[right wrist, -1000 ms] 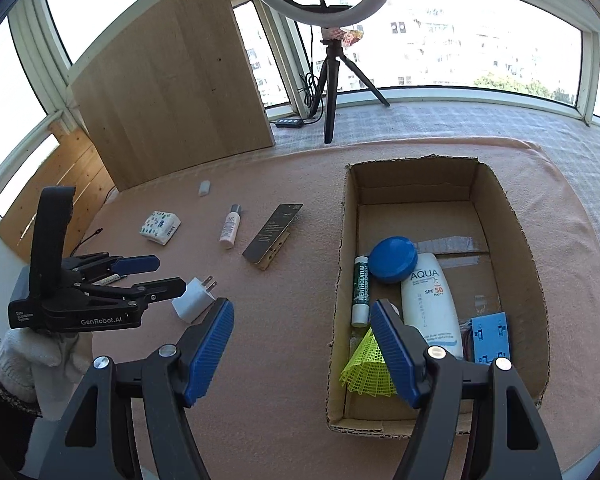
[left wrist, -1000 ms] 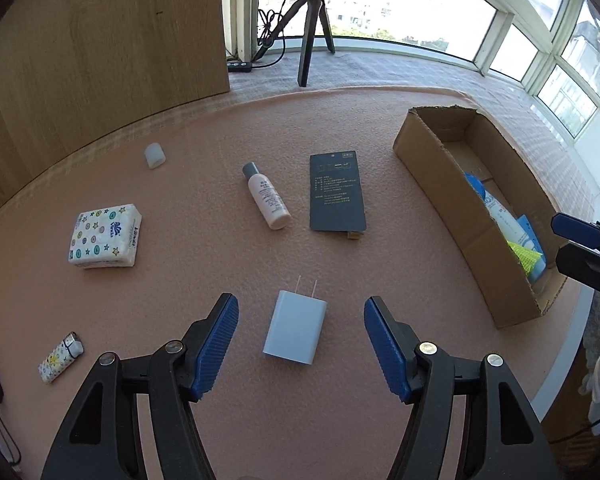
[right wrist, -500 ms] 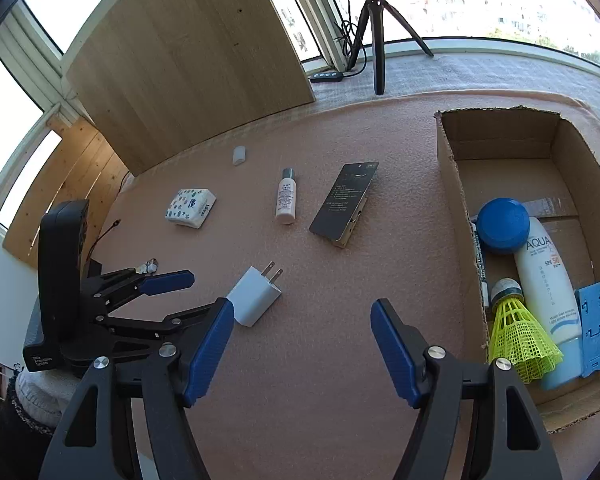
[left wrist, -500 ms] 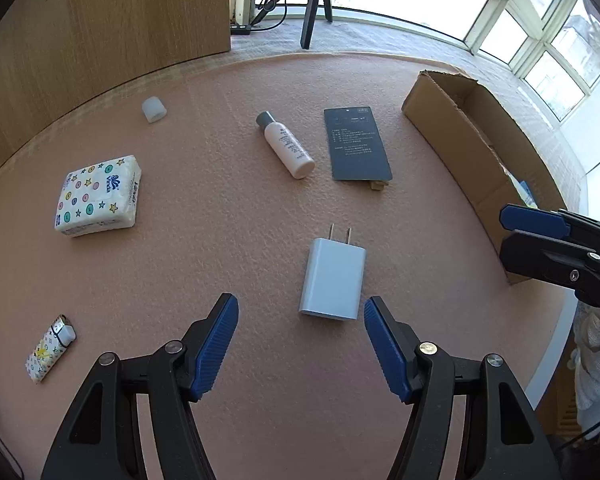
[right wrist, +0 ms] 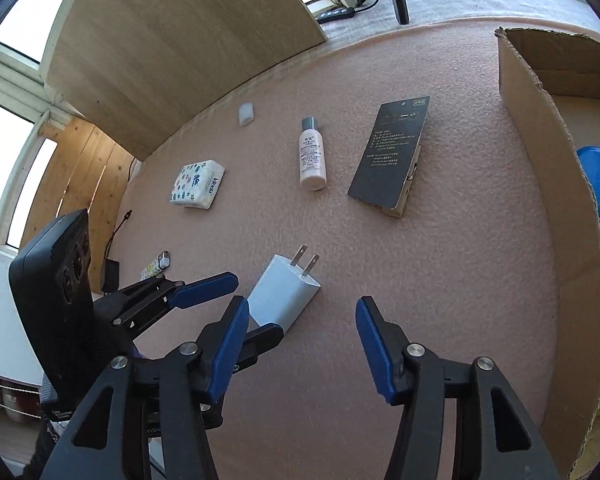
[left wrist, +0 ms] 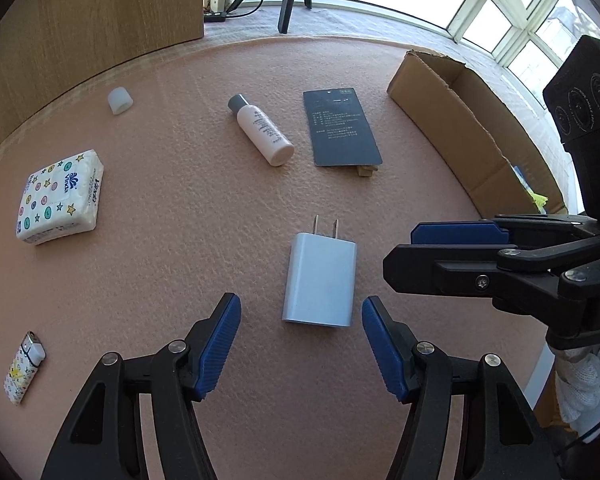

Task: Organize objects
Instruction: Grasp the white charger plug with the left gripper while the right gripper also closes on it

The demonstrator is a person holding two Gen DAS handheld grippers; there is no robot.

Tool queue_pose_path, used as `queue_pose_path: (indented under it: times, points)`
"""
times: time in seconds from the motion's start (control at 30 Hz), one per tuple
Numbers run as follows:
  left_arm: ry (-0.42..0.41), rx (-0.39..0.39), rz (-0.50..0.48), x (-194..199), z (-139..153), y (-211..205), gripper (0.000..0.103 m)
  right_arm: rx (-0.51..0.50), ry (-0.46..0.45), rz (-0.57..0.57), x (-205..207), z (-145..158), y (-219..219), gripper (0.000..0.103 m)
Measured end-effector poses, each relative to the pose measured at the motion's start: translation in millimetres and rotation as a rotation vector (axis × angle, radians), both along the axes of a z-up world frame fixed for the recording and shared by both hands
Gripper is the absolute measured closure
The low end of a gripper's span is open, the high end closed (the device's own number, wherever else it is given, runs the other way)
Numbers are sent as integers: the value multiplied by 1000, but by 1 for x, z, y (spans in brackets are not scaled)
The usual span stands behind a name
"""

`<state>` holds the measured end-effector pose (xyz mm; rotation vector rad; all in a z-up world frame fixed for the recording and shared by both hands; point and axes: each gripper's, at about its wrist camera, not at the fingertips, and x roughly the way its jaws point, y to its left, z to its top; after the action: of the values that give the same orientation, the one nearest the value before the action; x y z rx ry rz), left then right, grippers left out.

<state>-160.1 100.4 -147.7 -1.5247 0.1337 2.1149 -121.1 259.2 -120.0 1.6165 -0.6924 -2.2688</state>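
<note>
The charger (left wrist: 319, 279) lies flat on the mat (left wrist: 172, 240), just ahead of the closing, empty left gripper (left wrist: 300, 350), and looks light, rigid and smooth, best pinched across its long sides, clear of the prongs.

Right gripper (right wrist: 300, 344) over the pink mat (right wrist: 440, 280)
Its empty jaws are closing; the white charger (right wrist: 284, 296) probably lies between the left gripper's (right wrist: 244, 304) fingers.

Both grippers: black plastic linkage arms w/ silver screws, ribbed blue pads (left wrist: 219, 346). Right gripper (left wrist: 440, 256) has black camera block w/ three round lenses. White knit glove (left wrist: 584, 384) on hand.
</note>
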Motion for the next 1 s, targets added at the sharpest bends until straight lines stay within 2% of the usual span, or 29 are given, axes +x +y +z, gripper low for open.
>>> queue_pose_path:
  times: [0.17, 0.37, 0.5, 0.73, 1.0]
  points:
    - [-8, -8, -20, -2, -6, 8, 53, -25, -41, 25, -8, -12, -9, 60]
    - [-15, 21, -26, -4, -7, 10, 62, -50, -59, 26, -14, -19, -13, 64]
    - [-17, 31, -25, -4, -6, 12, 62, -54, -67, 38, -18, -21, -16, 71]
    - [-7, 38, -3, -1, -7, 13, 63, -42, -81, 51, -20, -27, -17, 77]
    - [41, 32, 9, 7, 8, 27, 63, -20, -46, 45, -12, -13, -9, 82]
